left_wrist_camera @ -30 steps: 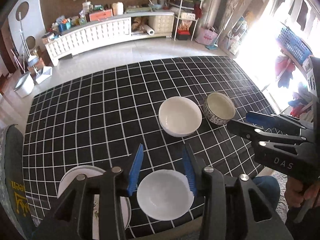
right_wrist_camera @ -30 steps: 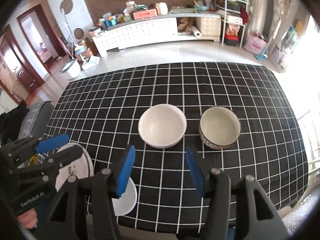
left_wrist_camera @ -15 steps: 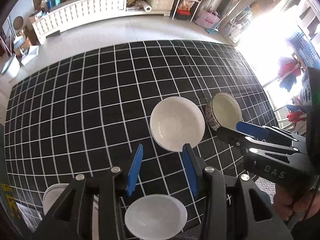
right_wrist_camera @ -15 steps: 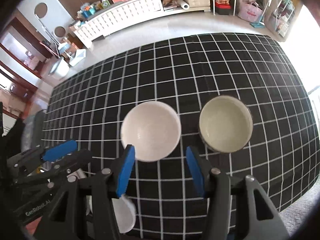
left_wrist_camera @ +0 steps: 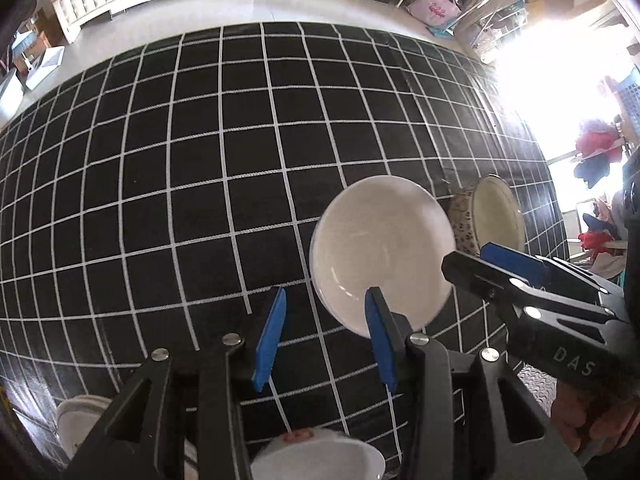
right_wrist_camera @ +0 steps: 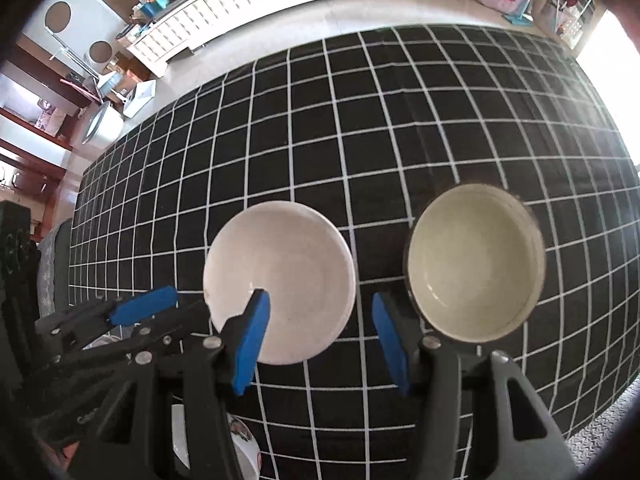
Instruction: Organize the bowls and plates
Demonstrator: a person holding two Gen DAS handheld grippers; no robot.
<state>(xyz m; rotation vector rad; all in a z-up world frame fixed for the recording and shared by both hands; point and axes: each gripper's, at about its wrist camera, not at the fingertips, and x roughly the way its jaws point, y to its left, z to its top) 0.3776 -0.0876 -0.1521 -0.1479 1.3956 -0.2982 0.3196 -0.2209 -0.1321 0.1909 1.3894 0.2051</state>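
A plain white bowl [left_wrist_camera: 380, 252] [right_wrist_camera: 280, 272] stands on the black checked tablecloth [left_wrist_camera: 200, 200]. To its right is a patterned bowl [left_wrist_camera: 496, 216] [right_wrist_camera: 476, 264], cream inside. My left gripper [left_wrist_camera: 326, 292] hangs open over the white bowl's left rim, holding nothing. My right gripper [right_wrist_camera: 319, 296] is open too, one finger over the white bowl and the other beside the patterned bowl's left rim. In each wrist view the other gripper shows at the side: the right gripper [left_wrist_camera: 466, 258] and the left gripper [right_wrist_camera: 191, 299].
A smaller white bowl [left_wrist_camera: 320, 456] and a white plate [left_wrist_camera: 76, 420] [right_wrist_camera: 244, 440] sit at the table's near edge, under the grippers. A person's hand [left_wrist_camera: 592, 432] holds the right gripper. Beyond the table are bare floor and a long white cabinet [right_wrist_camera: 240, 4].
Both grippers have come forward and down toward the two bowls and tilted further downward. The bowls look larger, and the small bowl and plate have slid to the frame's bottom.
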